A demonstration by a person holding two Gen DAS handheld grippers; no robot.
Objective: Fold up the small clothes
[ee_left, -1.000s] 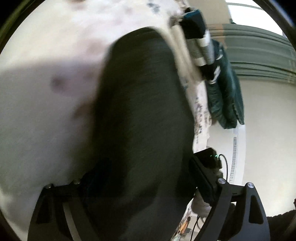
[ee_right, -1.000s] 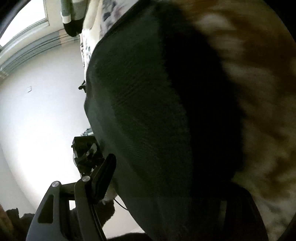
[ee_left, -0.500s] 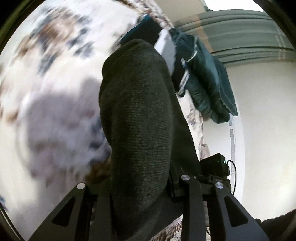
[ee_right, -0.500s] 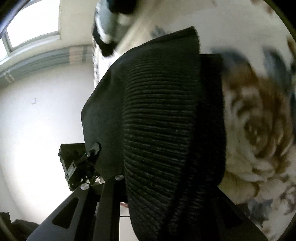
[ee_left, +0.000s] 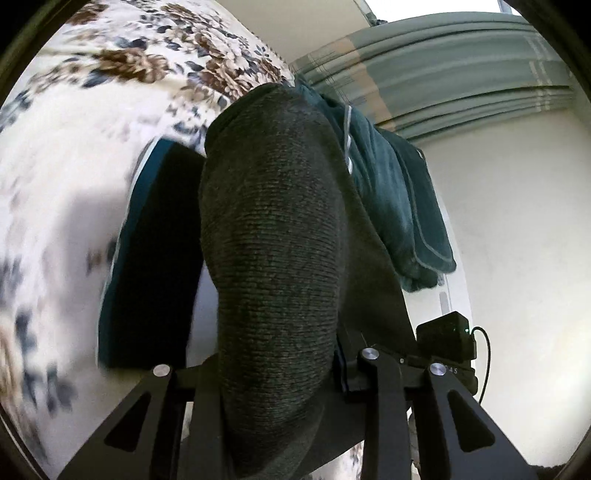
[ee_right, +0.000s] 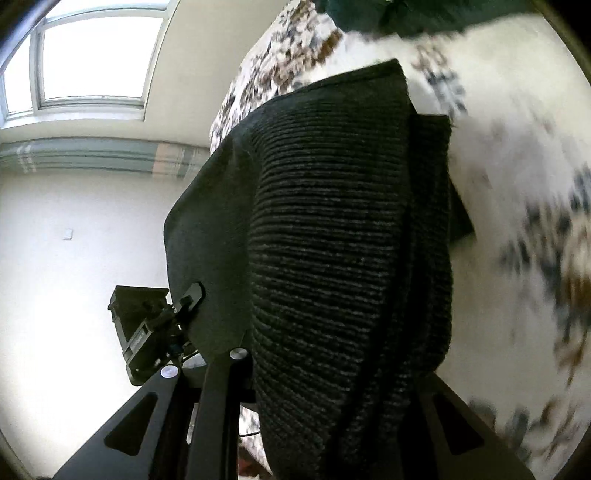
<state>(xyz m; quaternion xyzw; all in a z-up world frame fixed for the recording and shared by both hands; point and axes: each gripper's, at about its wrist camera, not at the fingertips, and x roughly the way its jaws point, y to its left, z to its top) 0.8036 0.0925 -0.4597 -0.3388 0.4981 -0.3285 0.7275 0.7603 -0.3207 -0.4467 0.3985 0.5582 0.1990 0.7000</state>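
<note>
A dark grey knitted garment (ee_left: 273, 236) hangs between my two grippers over a floral bedspread (ee_left: 74, 122). My left gripper (ee_left: 273, 373) is shut on one end of the knit, which bulges up between its fingers. My right gripper (ee_right: 332, 369) is shut on the other end of the same garment (ee_right: 347, 236), whose ribbed cloth fills the middle of the right wrist view. The fingertips of both grippers are hidden by the cloth. The other gripper shows in each view, low beside the garment (ee_left: 448, 341) (ee_right: 147, 325).
A dark teal folded garment (ee_left: 147, 258) lies on the bedspread to the left of the knit. A teal fleece garment (ee_left: 391, 206) lies behind it and shows at the top of the right wrist view (ee_right: 388, 14). A white wall (ee_right: 74, 240) and a window (ee_right: 92, 55) lie beyond.
Both grippers have lifted and pulled back with the knit garment. It was pressed close to the cameras; now it hangs clear, and the teal folded garment has come into view.
</note>
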